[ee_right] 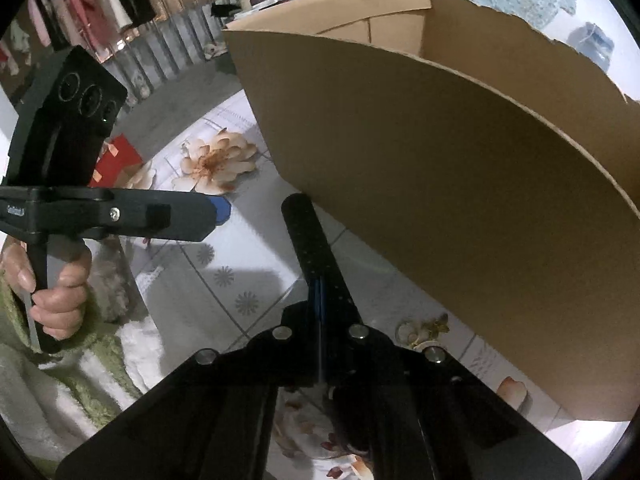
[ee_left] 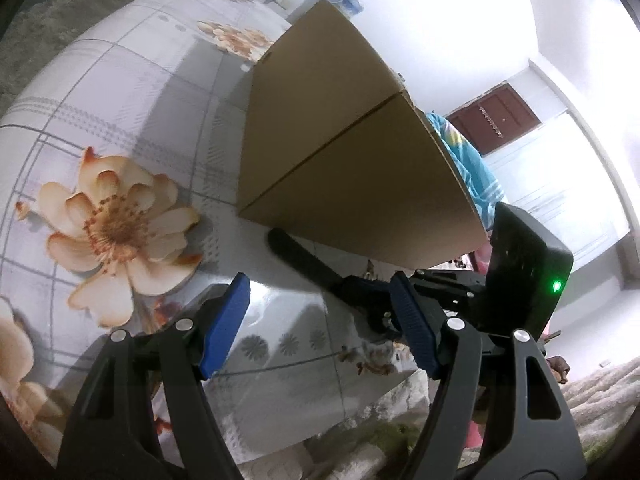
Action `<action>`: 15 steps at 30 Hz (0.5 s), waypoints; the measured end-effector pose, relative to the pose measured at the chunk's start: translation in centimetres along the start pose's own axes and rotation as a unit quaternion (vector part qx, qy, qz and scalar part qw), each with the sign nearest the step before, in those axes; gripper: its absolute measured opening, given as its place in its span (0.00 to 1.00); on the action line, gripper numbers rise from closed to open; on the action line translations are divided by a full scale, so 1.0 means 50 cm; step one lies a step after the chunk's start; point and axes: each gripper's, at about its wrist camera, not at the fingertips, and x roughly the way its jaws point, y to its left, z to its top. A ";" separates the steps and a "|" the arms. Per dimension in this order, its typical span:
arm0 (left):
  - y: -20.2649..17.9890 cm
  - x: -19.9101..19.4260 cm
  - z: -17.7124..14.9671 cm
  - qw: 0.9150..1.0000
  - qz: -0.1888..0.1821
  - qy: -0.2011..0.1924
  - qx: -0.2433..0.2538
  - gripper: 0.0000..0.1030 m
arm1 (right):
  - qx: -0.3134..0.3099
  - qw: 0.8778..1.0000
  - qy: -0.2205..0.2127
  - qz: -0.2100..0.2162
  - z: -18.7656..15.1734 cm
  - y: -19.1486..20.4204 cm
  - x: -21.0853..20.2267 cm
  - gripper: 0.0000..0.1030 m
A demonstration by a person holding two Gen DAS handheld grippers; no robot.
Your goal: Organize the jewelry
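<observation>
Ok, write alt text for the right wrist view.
The right gripper, jaws shut and empty, points down at a floral tablecloth beside a cardboard box. At left, a hand holds the left gripper.

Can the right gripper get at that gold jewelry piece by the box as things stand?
Probably, but not right away. The gold jewelry piece lies uncovered on the tablecloth beside the cardboard box. The right gripper is shut with its tips already past the piece, so it would need to back up and open.
</observation>
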 end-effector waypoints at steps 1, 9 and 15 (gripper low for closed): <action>-0.002 0.002 0.001 1.000 0.000 0.000 0.000 0.66 | -0.004 1.000 -0.001 -0.004 0.000 0.002 0.000 0.00; -0.029 0.017 0.002 0.999 0.036 0.003 0.036 0.66 | 0.027 0.998 -0.056 -0.031 -0.033 -0.019 -0.104 0.02; -0.044 0.035 0.005 0.996 0.063 0.008 0.062 0.66 | 0.094 0.992 -0.055 -0.057 -0.108 -0.046 -0.134 0.02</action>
